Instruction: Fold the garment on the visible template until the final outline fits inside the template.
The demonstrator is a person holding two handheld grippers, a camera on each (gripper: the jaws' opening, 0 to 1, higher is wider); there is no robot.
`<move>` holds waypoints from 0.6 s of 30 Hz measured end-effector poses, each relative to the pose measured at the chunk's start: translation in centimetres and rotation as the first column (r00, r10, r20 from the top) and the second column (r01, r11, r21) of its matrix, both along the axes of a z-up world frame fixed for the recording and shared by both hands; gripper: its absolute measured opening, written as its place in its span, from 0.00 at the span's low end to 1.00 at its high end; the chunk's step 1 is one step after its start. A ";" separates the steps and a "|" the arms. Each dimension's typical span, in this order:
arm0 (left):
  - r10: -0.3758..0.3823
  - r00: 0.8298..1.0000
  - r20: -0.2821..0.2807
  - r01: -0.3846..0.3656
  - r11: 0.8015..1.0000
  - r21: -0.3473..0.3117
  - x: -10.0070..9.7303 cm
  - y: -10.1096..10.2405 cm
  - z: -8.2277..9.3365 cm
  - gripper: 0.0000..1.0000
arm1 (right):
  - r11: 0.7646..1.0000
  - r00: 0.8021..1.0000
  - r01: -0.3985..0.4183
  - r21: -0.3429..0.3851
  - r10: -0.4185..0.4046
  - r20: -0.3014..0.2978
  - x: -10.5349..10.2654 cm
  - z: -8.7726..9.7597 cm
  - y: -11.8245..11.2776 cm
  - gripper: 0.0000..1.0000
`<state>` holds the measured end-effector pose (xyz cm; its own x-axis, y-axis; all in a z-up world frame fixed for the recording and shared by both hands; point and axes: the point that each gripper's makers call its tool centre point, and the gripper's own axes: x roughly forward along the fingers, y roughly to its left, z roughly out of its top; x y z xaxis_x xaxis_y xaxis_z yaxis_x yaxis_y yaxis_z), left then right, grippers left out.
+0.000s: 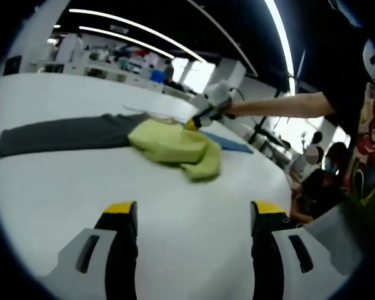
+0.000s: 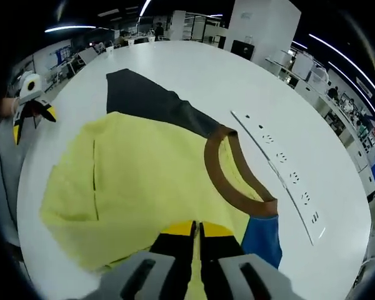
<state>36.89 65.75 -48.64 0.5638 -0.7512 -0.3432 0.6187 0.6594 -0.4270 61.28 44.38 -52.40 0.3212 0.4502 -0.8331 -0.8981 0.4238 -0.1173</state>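
Fabric of the yellow, brown-collared cotton shirt [image 2: 144, 187], lying on the white round worktop [image 2: 237, 81], is pinched by the right claw [image 2: 197, 234], best drawn over evenly while the left claw [image 1: 194, 212] is spread.

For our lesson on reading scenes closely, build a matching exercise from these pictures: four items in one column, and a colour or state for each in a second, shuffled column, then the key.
Column A
1. Collar of the garment
2. Long sleeve
3. Left claw
4. Right claw

Column B
a. dark grey, stretched out flat on the white table
b. shut on the yellow fabric
c. brown
d. open, over bare tabletop

Pairs: 1-c, 2-a, 3-d, 4-b
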 end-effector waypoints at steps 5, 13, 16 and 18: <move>0.001 1.000 0.007 -0.001 1.000 -0.002 -0.1 0.0 0.3 0.70 | 1.000 0.999 0.015 0.027 -0.016 0.030 0.0 1.1 -0.4 0.14; -0.012 1.000 0.013 0.012 1.000 -0.003 -0.1 -0.4 0.5 0.70 | 0.993 0.997 0.044 0.113 -0.052 0.064 -1.0 3.1 -1.0 0.31; -0.019 1.000 0.019 0.019 1.000 -0.003 0.1 -0.6 0.7 0.70 | 0.985 0.994 0.054 0.163 -0.068 0.083 -1.4 4.0 -1.2 0.36; -0.028 0.999 0.022 0.028 1.000 0.001 0.1 -0.6 0.8 0.70 | 0.978 0.993 0.068 0.199 -0.085 0.078 -2.0 4.6 -1.2 0.41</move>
<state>36.97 65.10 -47.81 0.5504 -0.7662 -0.3317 0.6460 0.6425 -0.4121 59.27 43.15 -47.75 0.4272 0.5733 -0.6991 -0.8524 0.5133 -0.1000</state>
